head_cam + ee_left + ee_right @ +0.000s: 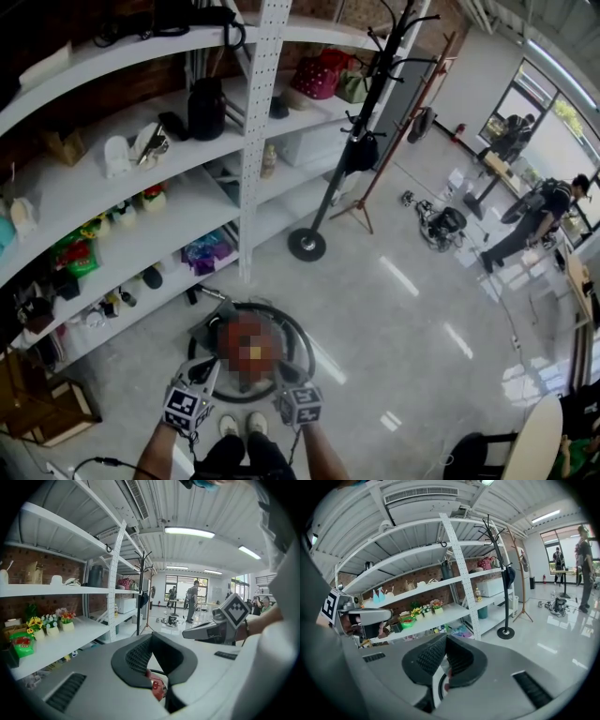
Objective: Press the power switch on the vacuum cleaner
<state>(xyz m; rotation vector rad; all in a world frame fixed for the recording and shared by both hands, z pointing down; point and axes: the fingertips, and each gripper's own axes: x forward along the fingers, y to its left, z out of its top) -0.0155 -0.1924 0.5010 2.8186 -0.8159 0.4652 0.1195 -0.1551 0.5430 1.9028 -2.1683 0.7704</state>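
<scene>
Head view, vacuum cleaner [246, 349]: it is seen on the glossy pale floor [403, 309], just out from the bottom shelf of the white shelf rack [251, 141] and close to the rack's perforated post.
Look: a round, reddish-brown body is ringed by a black hose [302, 339]. Much of the top is blurred over, so the power switch cannot be picked out.
Red patch [157, 686]: a small piece of the body is glimpsed under the left pads.
Left gripper [208, 375]: it is held low at the vacuum's edge away from the shelf rack. Its dark pads are met tip to tip, with nothing clamped.
Right gripper [286, 380]: it is held beside the left one, equally far from the shelf rack. Its pads are likewise closed on nothing.
Shoes [242, 425]: a pale pair is seen beyond the grippers, farther from the shelf rack.
Coat stand [307, 244]: black, round-footed, it is stood just off the shelf rack's lower shelves.
</scene>
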